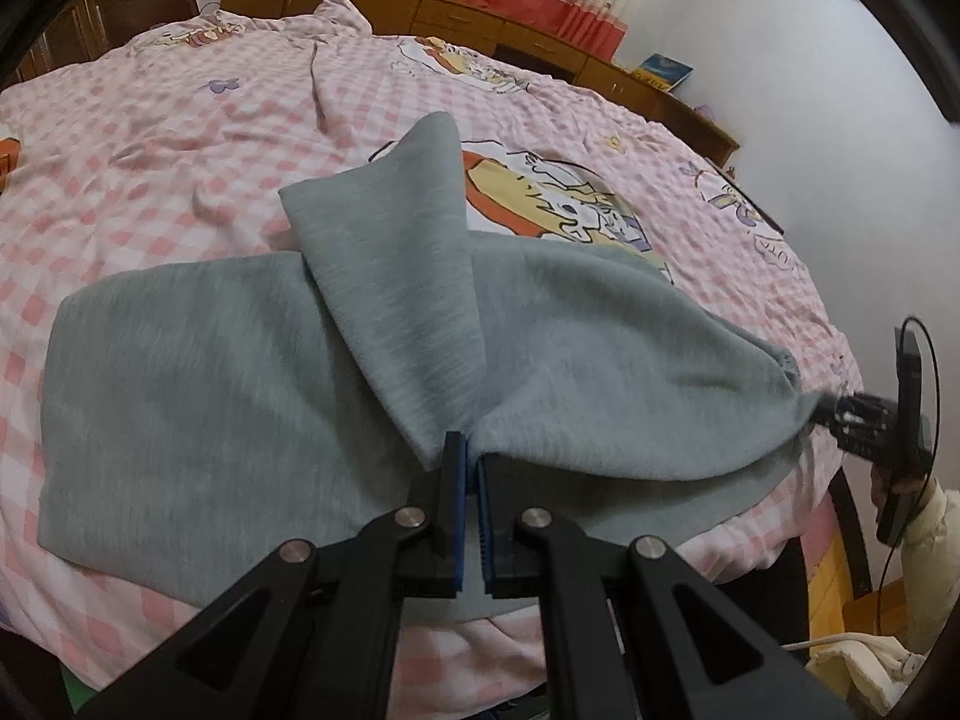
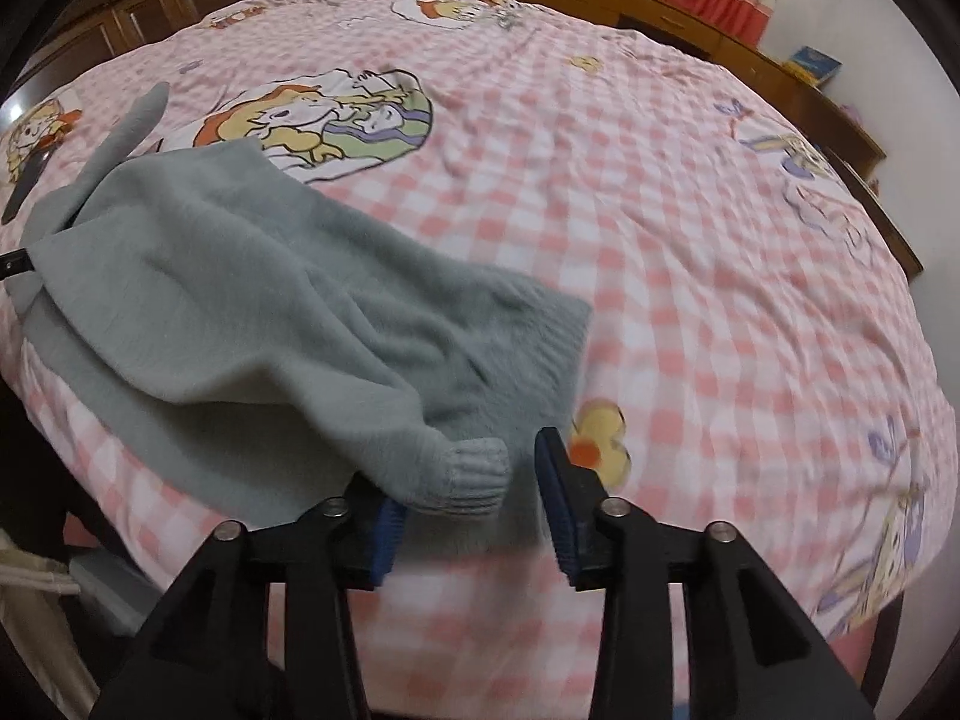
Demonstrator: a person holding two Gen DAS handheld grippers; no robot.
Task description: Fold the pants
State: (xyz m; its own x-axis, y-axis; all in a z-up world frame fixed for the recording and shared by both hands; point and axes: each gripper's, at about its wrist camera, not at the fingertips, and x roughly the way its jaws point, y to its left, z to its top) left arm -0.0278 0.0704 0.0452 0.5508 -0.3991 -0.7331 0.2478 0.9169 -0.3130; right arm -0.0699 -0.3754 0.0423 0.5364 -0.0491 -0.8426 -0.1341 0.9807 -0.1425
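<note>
Left wrist view: left gripper point(image 1: 471, 459) is clamped tight on a pinch of the grey pants point(image 1: 198, 408), the cloth fanning out from the jaws toward 12 o'clock. Pants lie on the pink checked bedspread point(image 1: 150, 138) near the bed's front edge, one leg flopped over the rest and pointing to about 12. Right gripper point(image 1: 822, 414) sits at 3 o'clock by the far end of the garment.

Right wrist view: right gripper point(image 2: 528, 492) has its jaws apart; the ribbed cuff point(image 2: 474, 477) sits between them, resting against the left pad, right pad clear of it. So no grip on that end.

Risks, my read:
- If the left hand pulls now, the unheld end drags and the fold skews.
- Cuff is near the mattress edge at 6 o'clock; loose fabric could slide off.
- Crossed leg would get folded in as a lump unless flattened first.
</note>
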